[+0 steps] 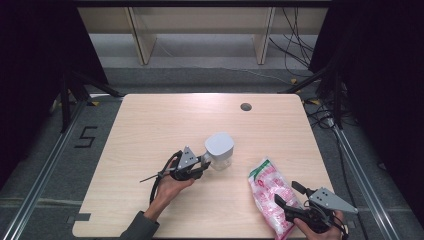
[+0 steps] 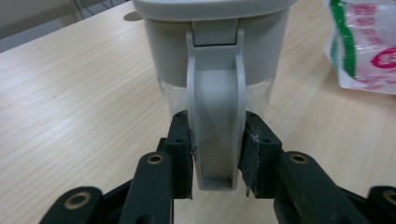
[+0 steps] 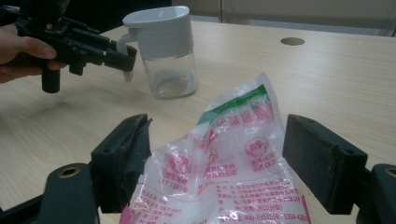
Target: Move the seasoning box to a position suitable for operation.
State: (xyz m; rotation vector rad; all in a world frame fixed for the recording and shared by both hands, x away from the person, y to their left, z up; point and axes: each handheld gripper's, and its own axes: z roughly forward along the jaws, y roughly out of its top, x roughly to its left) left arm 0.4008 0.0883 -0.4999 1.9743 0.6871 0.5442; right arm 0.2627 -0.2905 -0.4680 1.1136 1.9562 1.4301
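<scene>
The left gripper [image 2: 215, 154] clamps the grey handle [image 2: 215, 116] of the jug [image 1: 219, 150], which stands upright at mid-table [image 1: 150, 130]. The right gripper [image 3: 215, 163] is wide open around the bag [image 3: 224, 154] lying at the near right, pads clear of it.

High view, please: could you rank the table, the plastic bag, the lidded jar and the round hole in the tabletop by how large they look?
1. Table
2. Plastic bag
3. Lidded jar, clearly smaller than the bag
4. Round hole, by far the smallest
</scene>
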